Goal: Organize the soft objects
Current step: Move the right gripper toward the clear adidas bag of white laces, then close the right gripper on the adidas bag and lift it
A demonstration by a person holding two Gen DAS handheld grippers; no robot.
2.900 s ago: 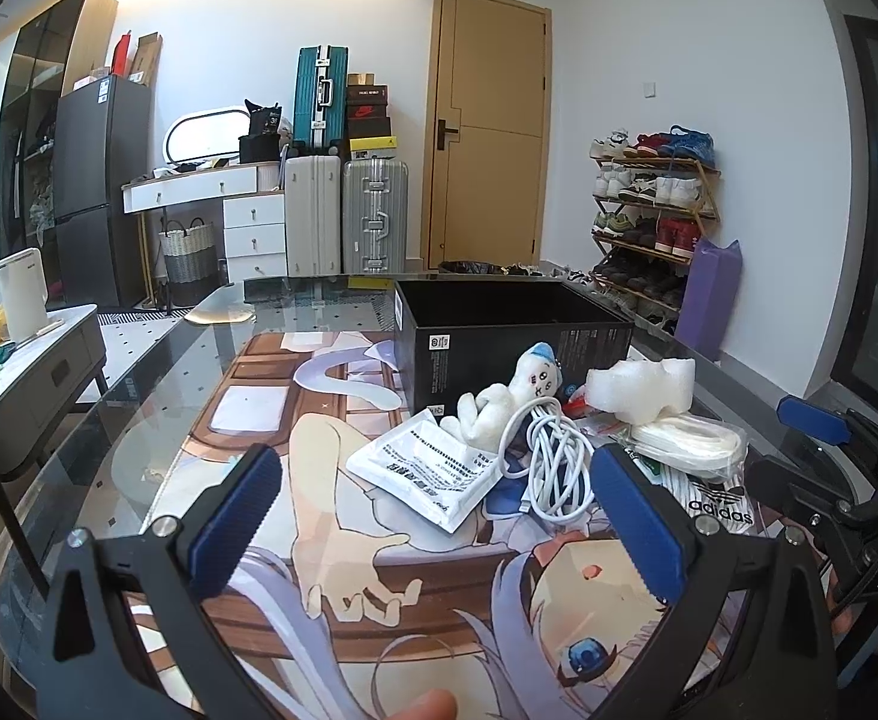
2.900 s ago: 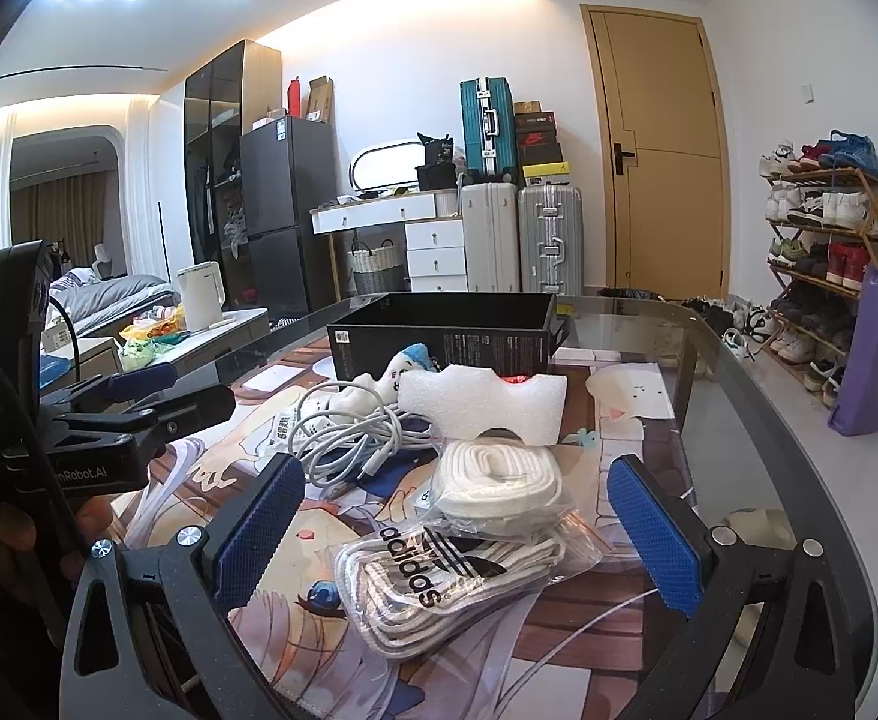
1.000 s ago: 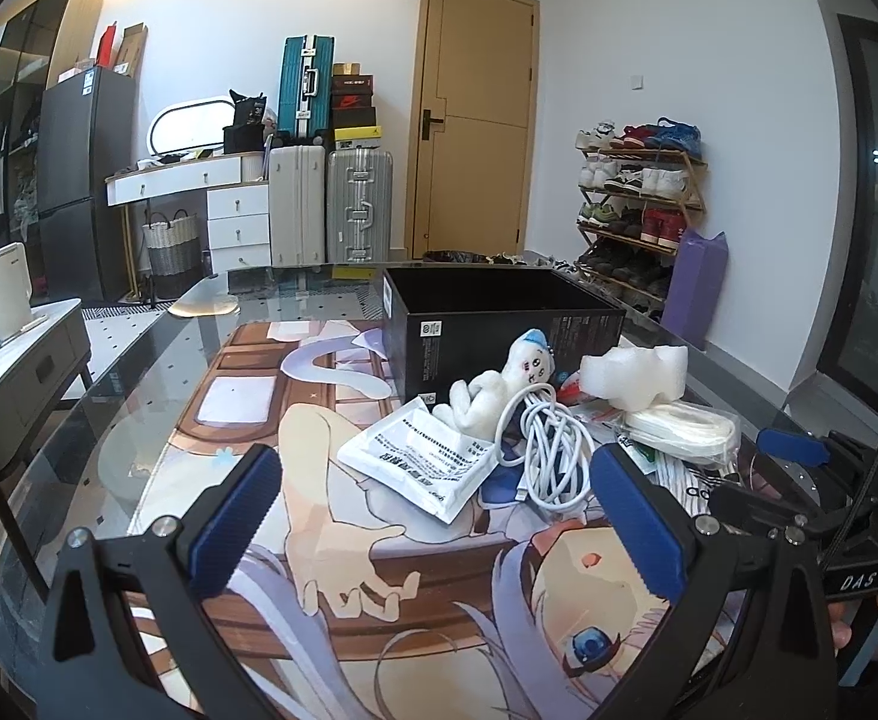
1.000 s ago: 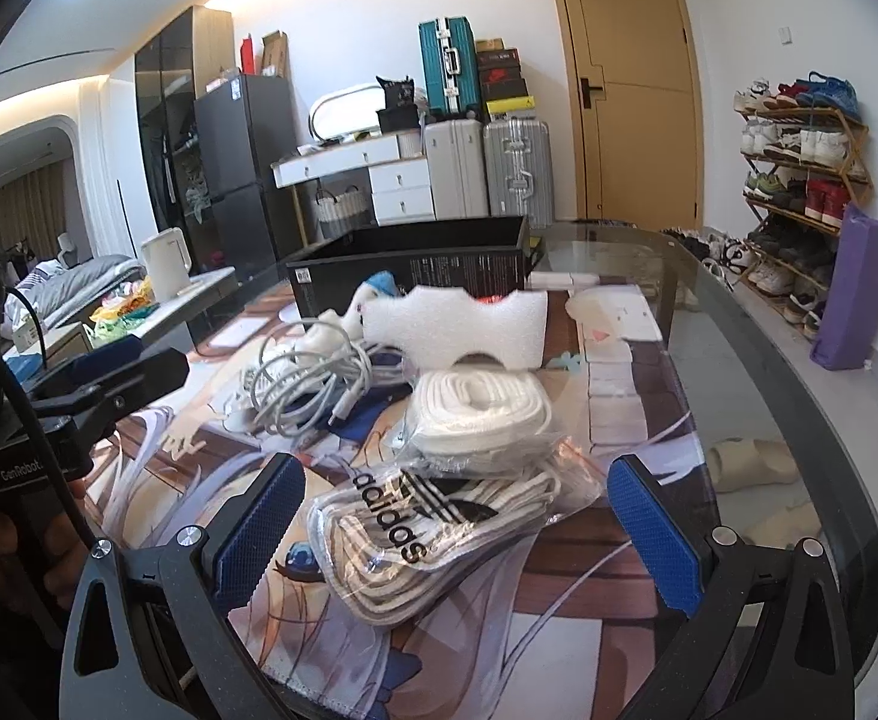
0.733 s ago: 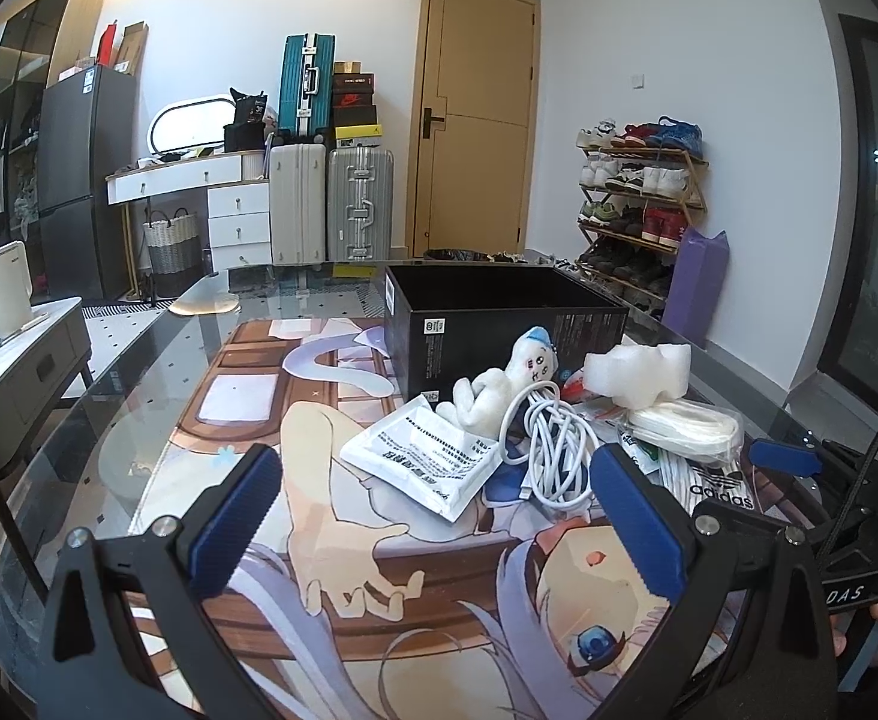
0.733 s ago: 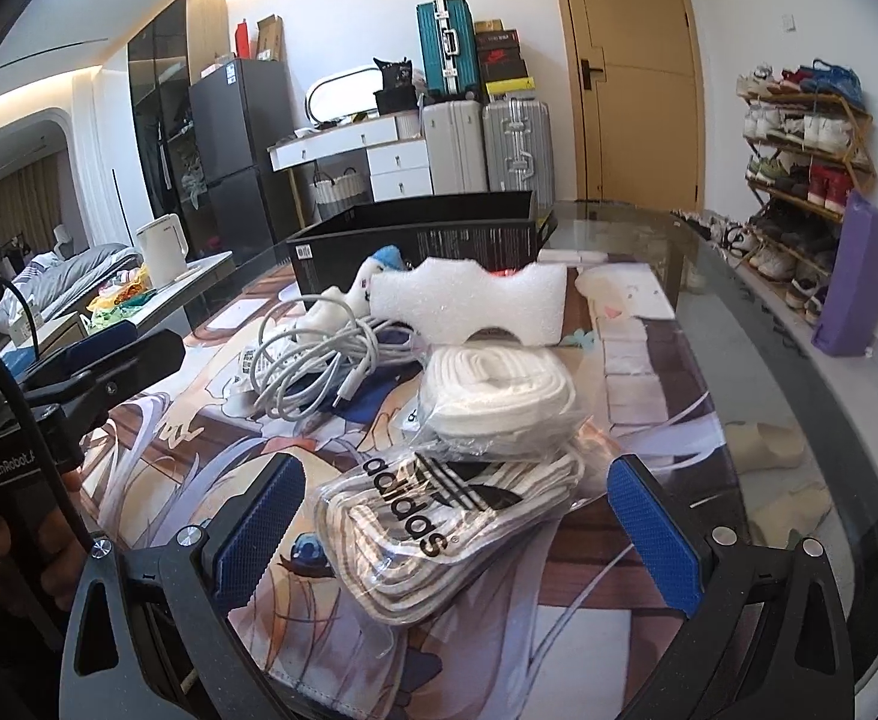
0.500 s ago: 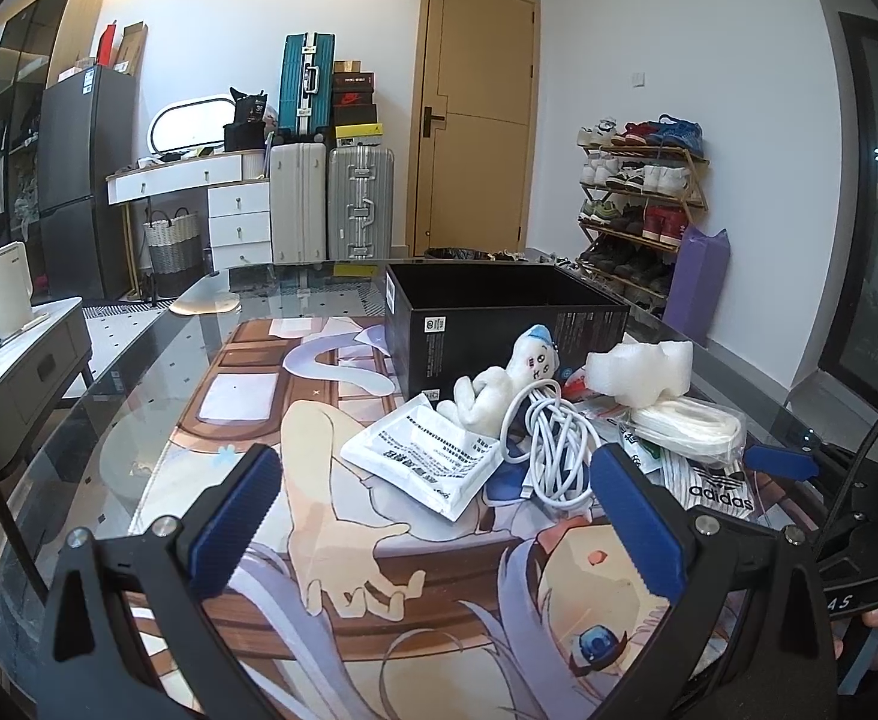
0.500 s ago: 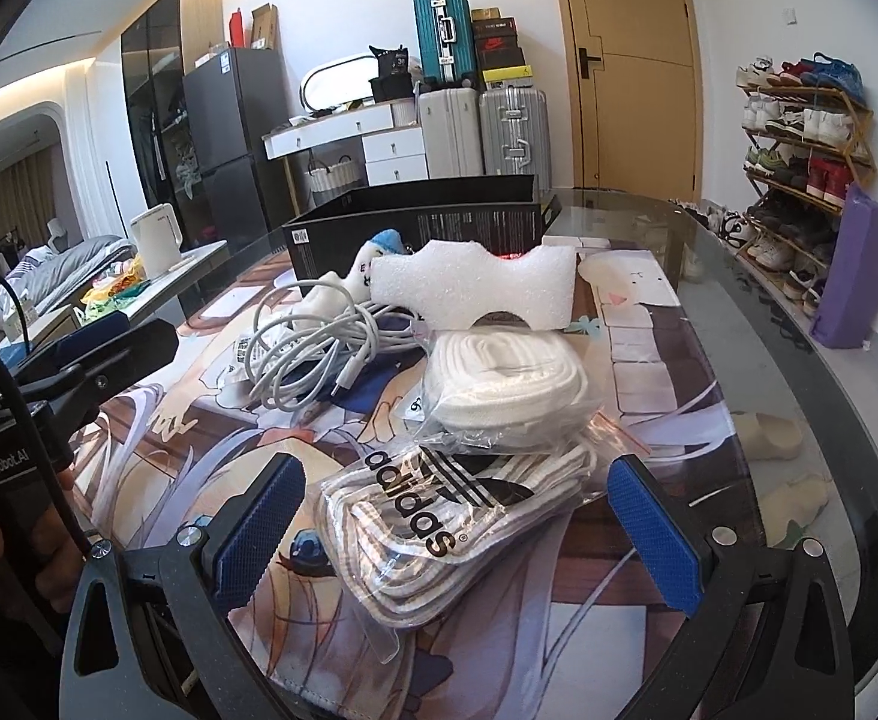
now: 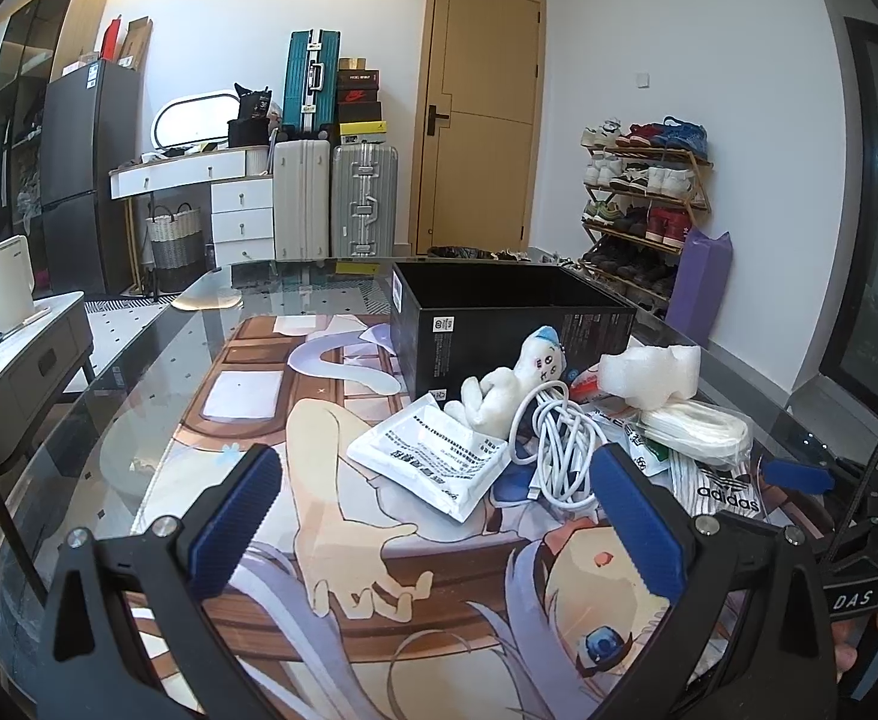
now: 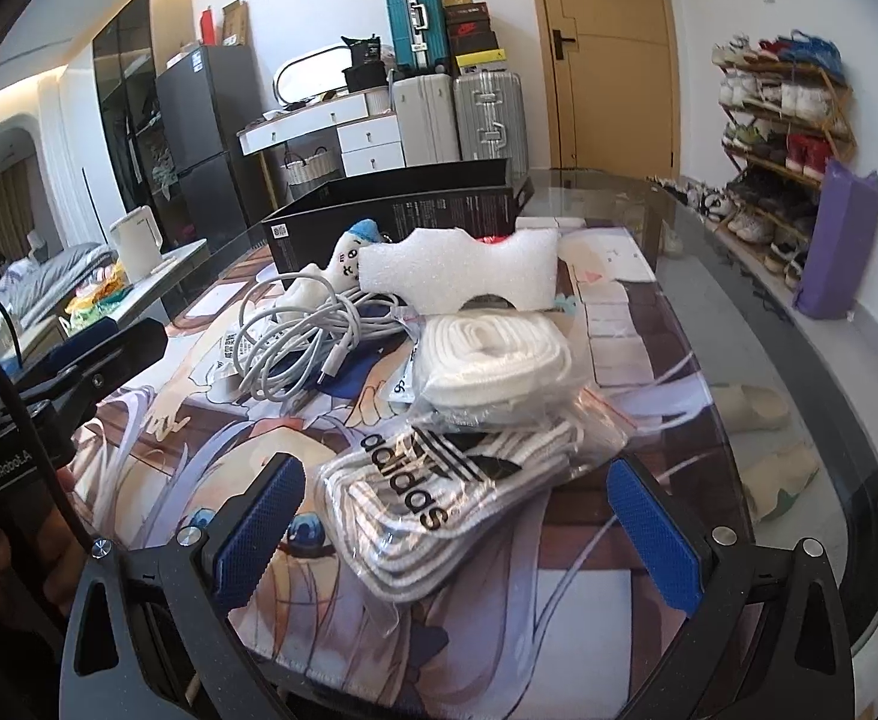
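A pile of soft things lies on the printed mat before an open black box (image 9: 511, 324). In the right wrist view my right gripper (image 10: 457, 525) is open, its jaws standing either side of a clear bag of adidas socks (image 10: 439, 498), with no contact visible. Behind it lie a bag of white cord (image 10: 493, 360), a white foam block (image 10: 460, 276), a coiled white cable (image 10: 295, 342) and a small white plush (image 10: 352, 255). My left gripper (image 9: 436, 519) is open and empty above the mat, short of a white packet (image 9: 433, 459) and the plush (image 9: 508, 387).
The glass table's right edge (image 10: 799, 372) runs beside the pile, with slippers (image 10: 751, 408) on the floor below. The left gripper's body (image 10: 67, 378) shows left of the pile. Suitcases (image 9: 331, 204), a door and a shoe rack (image 9: 643, 198) stand beyond the table.
My right gripper has moved forward and down toward the adidas sock bag, which now sits between its jaws. My left gripper has barely moved.
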